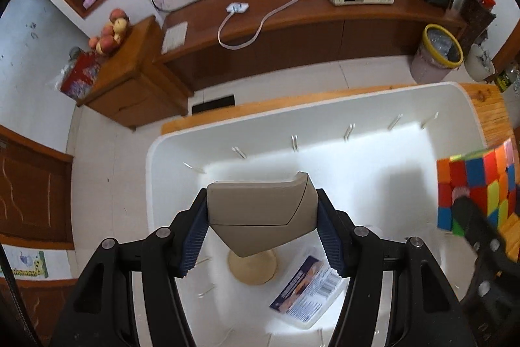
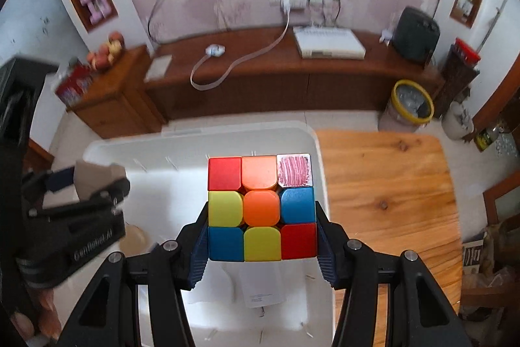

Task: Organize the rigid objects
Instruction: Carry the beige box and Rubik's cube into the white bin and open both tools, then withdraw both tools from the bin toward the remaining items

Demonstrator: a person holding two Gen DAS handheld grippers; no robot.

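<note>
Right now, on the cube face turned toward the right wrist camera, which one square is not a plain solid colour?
On the puzzle cube, the top-right square: white with pink scribbling. The other eight are plain red, orange, yellow or blue.

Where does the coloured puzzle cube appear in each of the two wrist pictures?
Left wrist view: the puzzle cube is at the right edge, partly cut off, held in the right claw.
Right wrist view: the puzzle cube is in the centre, clamped in the right claw, above the white bin.
Shared landmark: the yellow-rimmed waste bin on the floor.
</note>
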